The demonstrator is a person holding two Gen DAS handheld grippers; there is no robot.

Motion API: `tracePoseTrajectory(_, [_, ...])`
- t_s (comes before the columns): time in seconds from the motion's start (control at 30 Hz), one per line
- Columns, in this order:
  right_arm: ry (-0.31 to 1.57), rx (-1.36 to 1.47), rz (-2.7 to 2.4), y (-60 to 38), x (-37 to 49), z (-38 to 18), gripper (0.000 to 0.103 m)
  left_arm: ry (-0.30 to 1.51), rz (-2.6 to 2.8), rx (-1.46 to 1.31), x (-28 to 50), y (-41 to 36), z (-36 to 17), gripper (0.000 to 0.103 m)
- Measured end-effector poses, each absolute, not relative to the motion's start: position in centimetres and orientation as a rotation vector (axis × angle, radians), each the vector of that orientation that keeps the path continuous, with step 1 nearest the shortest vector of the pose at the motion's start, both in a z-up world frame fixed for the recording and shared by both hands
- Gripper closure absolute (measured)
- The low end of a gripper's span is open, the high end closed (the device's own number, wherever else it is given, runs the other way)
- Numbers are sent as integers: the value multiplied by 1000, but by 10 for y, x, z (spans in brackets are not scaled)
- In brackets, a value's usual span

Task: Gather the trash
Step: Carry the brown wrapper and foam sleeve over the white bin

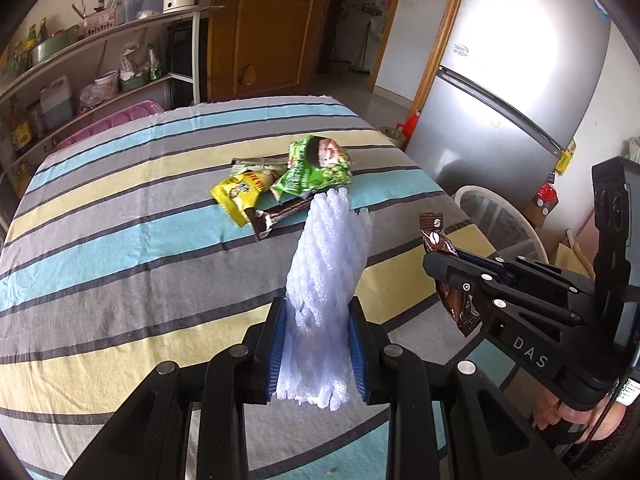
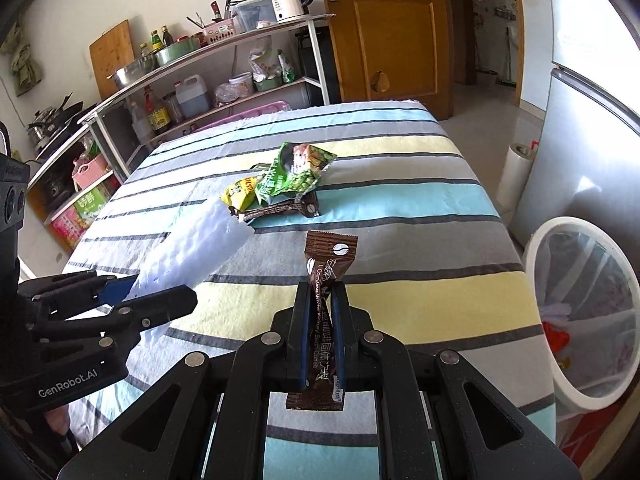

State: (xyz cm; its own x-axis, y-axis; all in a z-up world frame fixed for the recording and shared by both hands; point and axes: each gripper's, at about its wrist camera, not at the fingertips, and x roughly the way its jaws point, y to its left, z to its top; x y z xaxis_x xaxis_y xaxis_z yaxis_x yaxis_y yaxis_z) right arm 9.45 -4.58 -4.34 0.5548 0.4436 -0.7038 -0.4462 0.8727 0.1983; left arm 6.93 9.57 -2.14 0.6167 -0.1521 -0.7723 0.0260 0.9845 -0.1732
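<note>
My left gripper is shut on a white foam net sleeve, held above the striped table; it also shows at the left of the right wrist view. My right gripper is shut on a brown coffee sachet, seen at the right of the left wrist view. A pile of wrappers lies mid-table: a green packet, a yellow packet and a brown sachet. A white-rimmed trash bin stands off the table's right edge.
The striped tablecloth covers the table. Metal shelves with bottles, pots and a kettle stand at the back left. A wooden door is behind, a silver fridge to the right.
</note>
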Motion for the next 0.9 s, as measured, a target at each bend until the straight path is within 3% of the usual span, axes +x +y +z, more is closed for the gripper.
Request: tracePoseTrajectory(0.9, [770, 102, 214, -206, 104, -17, 93, 880, -418, -62, 151, -52, 3, 73])
